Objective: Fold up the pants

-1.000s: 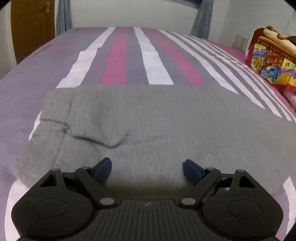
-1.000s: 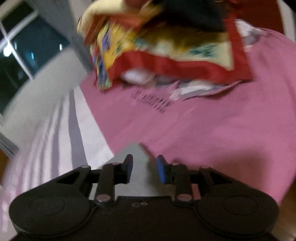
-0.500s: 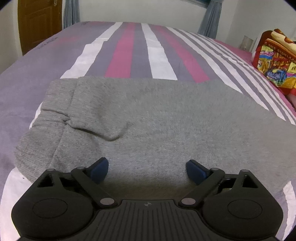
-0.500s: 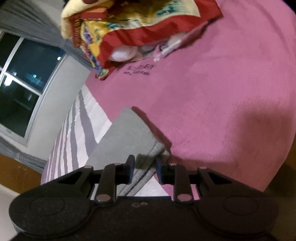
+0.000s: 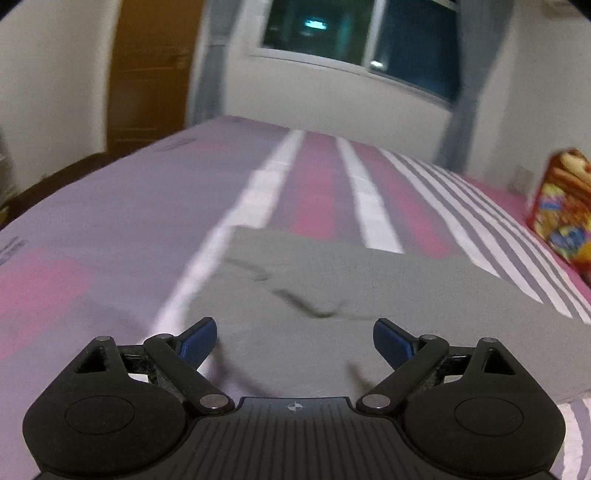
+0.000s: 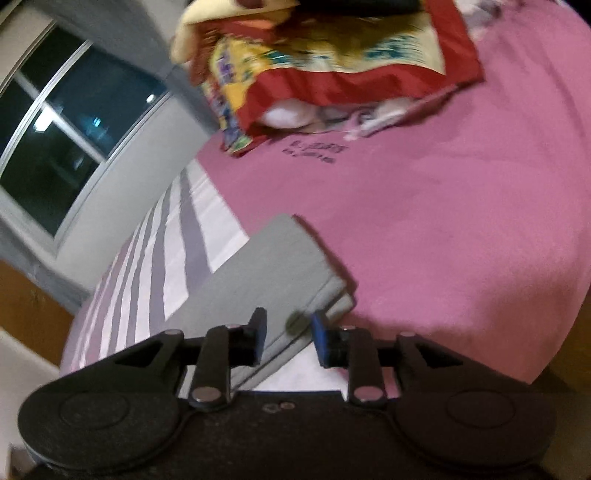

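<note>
Gray pants (image 5: 369, 295) lie flat on the striped bed (image 5: 110, 229), a dark crease running across the cloth. Left gripper (image 5: 294, 338) is above the pants' near edge, jaws wide apart, nothing between them. Right gripper (image 6: 286, 336) is at the pants' (image 6: 266, 277) folded leg end, where stacked layers show at the edge; jaws apart, not clamped, hem just ahead of them. Beyond the pants sits a colorful blanket (image 6: 332, 55) on the pink part of the bed. Window (image 5: 362, 33) behind the bed. Both views blurred.
</note>
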